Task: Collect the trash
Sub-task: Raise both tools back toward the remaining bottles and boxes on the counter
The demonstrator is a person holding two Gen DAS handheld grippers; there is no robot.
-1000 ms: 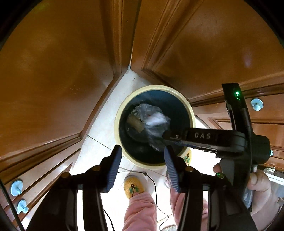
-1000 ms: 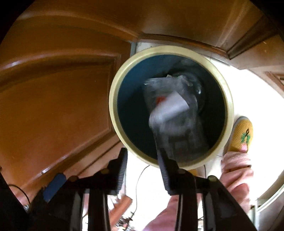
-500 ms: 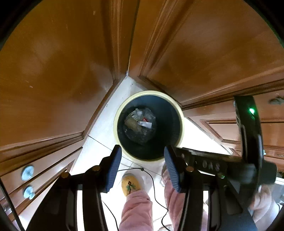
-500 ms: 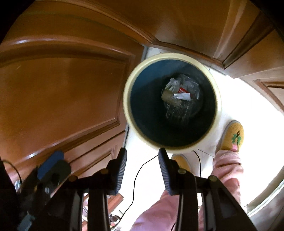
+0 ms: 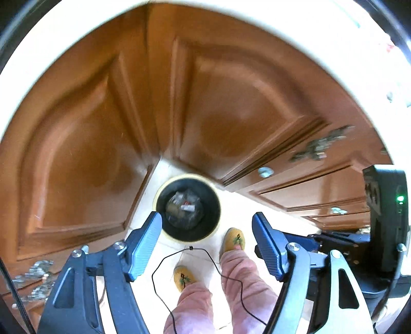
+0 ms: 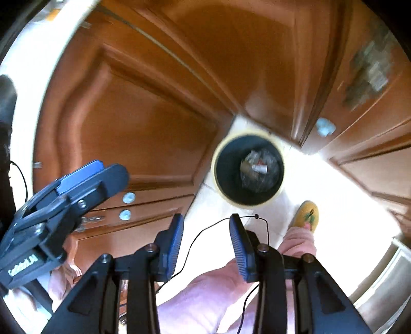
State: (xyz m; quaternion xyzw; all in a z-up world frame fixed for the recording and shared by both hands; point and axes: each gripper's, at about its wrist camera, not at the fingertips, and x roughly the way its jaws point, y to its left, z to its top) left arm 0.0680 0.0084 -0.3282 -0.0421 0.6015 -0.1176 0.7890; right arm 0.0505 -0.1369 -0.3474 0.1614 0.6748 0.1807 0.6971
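Observation:
A round bin with a cream rim [image 5: 164,186] [image 6: 221,151] and dark inside stands on the pale floor in the cabinet corner, far below. Crumpled clear plastic trash [image 5: 185,209] [image 6: 259,167] with a small white and red scrap lies at its bottom. My left gripper [image 5: 206,231] is open wide and empty, high above the bin. It also shows at the left of the right wrist view [image 6: 84,177]. My right gripper [image 6: 206,235] is open and empty, high above the floor near the bin.
Brown wooden cabinet doors [image 5: 84,154] [image 6: 133,123] surround the bin, with pale knobs [image 6: 128,197]. A white countertop edge [image 5: 231,18] arcs along the top. The person's pink trouser legs [image 5: 239,277] and yellow slippers [image 5: 233,239] [image 6: 307,213] stand beside the bin. A thin black cable [image 5: 164,259] hangs down.
Both grippers have risen well above the bin, which looks much smaller. The plastic trash dropped from the right gripper into the bin. The left gripper has opened wider.

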